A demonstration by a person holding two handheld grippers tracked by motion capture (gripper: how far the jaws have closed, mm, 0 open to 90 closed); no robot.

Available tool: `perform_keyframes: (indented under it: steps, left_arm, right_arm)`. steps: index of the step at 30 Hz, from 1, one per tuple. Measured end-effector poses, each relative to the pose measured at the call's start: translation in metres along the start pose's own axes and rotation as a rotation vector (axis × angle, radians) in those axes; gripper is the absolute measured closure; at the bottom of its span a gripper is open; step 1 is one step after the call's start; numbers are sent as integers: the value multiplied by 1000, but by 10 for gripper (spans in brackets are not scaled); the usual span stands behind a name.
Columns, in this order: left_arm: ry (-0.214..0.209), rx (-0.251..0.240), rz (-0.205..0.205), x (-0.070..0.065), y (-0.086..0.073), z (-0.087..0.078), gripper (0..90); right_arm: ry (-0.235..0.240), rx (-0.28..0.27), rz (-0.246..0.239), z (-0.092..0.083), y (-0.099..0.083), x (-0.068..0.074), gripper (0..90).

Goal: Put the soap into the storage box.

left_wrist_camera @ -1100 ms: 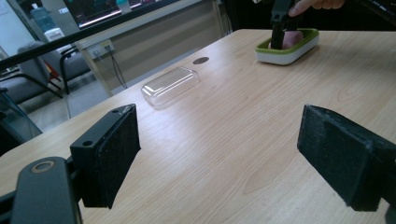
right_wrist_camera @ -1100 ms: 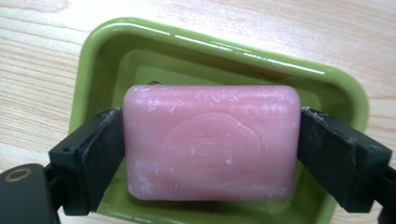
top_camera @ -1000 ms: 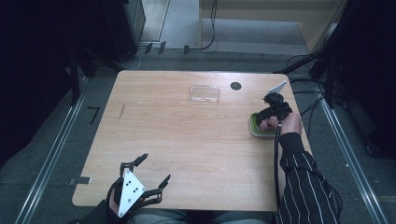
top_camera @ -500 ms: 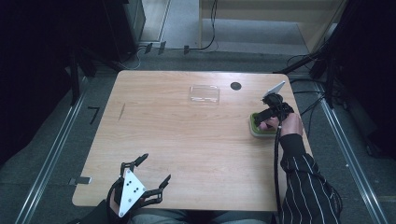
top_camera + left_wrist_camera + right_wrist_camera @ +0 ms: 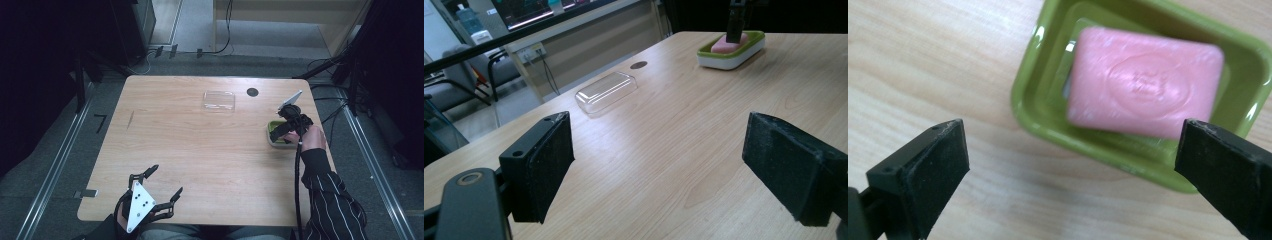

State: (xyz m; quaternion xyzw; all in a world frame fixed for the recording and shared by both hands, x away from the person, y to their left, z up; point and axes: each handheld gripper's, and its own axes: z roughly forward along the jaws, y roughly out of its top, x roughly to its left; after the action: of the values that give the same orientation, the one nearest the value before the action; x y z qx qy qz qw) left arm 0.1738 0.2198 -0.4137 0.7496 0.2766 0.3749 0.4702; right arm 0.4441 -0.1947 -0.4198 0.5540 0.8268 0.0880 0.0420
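Note:
A pink bar of soap (image 5: pixel 1145 90) lies in a green soap dish (image 5: pixel 1034 102) with a white base, at the table's right side (image 5: pixel 272 136). My right gripper (image 5: pixel 1073 165) hangs open just above the dish, jaws wide, nothing between them; the high view shows it over the dish (image 5: pixel 282 130). A clear plastic lid (image 5: pixel 218 100) rests on the table's far middle. My left gripper (image 5: pixel 166 181) stands open near the front left edge, empty. From the left gripper (image 5: pixel 669 165) view, the lid (image 5: pixel 606 91) and the dish (image 5: pixel 731 55) lie far ahead.
The wooden table (image 5: pixel 200 150) has a small black round hole (image 5: pixel 252 92) near its far edge, right of the lid. Cables run over the floor behind the table. A striped sleeve (image 5: pixel 330 200) comes in at the lower right.

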Motion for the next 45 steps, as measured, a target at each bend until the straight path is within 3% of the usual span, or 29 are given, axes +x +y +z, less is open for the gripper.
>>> perform_keyframes:
  steps: [5,17,30,38,45]
  left_arm:
    - [2,-1,-2,0,0,0,136]
    - [3,-3,-4,0,0,0,136]
    - [5,-4,-4,0,0,-1,136]
    - [4,-7,-4,0,0,-1,136]
    - [5,-6,-3,0,0,-1,136]
  right_arm:
    - [7,9,-29,-3,-7,12,10]
    - [34,29,-148,-8,-24,48,17]
    - [46,71,-253,-2,-51,83,27]
    - [49,83,-291,3,-69,93,44]
    - [50,84,-288,6,-85,94,53]
